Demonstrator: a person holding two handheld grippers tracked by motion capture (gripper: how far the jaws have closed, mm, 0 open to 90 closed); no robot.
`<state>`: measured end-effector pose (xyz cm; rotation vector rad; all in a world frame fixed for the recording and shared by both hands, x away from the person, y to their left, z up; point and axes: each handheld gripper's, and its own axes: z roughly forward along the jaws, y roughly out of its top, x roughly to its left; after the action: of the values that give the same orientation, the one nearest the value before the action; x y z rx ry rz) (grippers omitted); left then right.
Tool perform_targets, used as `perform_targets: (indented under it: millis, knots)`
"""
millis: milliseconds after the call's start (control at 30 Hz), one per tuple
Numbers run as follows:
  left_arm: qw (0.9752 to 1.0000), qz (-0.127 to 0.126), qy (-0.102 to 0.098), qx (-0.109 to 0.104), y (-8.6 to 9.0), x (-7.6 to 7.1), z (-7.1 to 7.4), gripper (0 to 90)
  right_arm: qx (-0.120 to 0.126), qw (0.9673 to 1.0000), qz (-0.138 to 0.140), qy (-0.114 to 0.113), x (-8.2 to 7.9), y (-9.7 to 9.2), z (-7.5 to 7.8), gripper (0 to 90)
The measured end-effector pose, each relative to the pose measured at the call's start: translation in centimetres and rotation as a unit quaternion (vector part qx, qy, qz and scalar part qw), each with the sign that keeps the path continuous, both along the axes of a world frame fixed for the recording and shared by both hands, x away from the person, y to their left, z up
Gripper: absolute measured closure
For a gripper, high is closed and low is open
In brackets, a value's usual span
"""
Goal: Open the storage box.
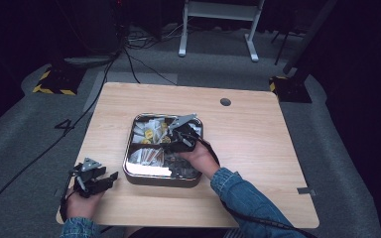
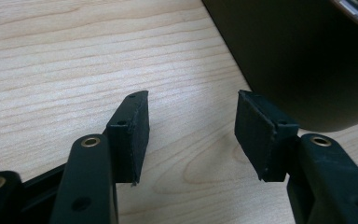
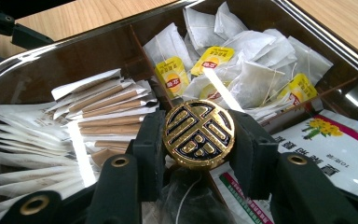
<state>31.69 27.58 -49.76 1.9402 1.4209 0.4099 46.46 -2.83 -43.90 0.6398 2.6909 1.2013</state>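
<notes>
Right gripper [image 3: 198, 140] over the middle of the tray [image 1: 161, 179], jaws clamped on a round gold knob [image 3: 199, 134] (tea bags [image 3: 242, 70] behind it). Left gripper [image 2: 190, 135] beside the tray on the desk [image 1: 258, 139], jaws parted, holding nothing.

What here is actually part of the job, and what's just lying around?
In the job:
- right gripper, shut on the round gold knob
- compartment tray under it

Just there:
- tea bags
- paper stick packets
- flower-printed sachet
- left gripper, open over bare table
</notes>
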Motion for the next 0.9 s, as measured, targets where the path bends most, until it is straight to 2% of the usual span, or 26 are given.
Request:
perform_targets:
  millis: [33,67,100,333,367,533,567,800,867,900]
  knots:
    - [1.0,0.0,0.0,0.0,0.0,0.0,0.0,45.5,-0.007,0.9999,-0.009,0.008,-0.1,0.2,0.3,58.8]
    - [1.0,0.0,-0.001,-0.001,0.0,0.0,0.0,45.5,-0.007,0.9999,-0.009,0.008,-0.1,0.2,0.3,58.8]
    - [1.0,0.001,0.001,-0.003,0.0,0.0,0.0,45.5,-0.019,0.9997,-0.013,0.004,-0.2,0.4,0.5,58.8]
    - [1.0,0.003,0.0,-0.005,0.1,0.2,0.0,44.7,-0.024,0.9996,-0.015,0.002,-0.3,0.3,1.4,58.8]
    - [1.0,0.003,0.0,-0.001,0.2,0.3,0.0,44.7,-0.023,0.9996,-0.015,0.001,-0.3,0.2,1.6,58.8]
    - [0.9999,0.008,0.0,-0.008,0.2,0.7,-0.1,43.7,-0.011,0.9998,-0.012,-0.012,-0.5,-0.6,3.5,58.8]
    - [1.0,0.006,-0.003,-0.004,0.1,0.8,-0.1,43.4,-0.009,0.9997,-0.012,-0.019,-0.6,-1.0,4.3,58.8]
    - [0.9998,0.003,-0.017,-0.002,0.2,1.0,-0.4,40.8,0.002,0.9994,-0.022,-0.028,-0.4,-2.7,6.1,58.8]
    - [0.9997,0.003,-0.023,0.003,0.1,1.1,-0.5,39.7,0.003,0.9993,-0.023,-0.031,-0.3,-3.1,6.5,58.7]
    - [0.9995,-0.001,-0.029,0.013,-0.1,1.1,-0.6,39.3,0.006,0.9991,-0.025,-0.034,-0.3,-3.7,7.0,58.7]
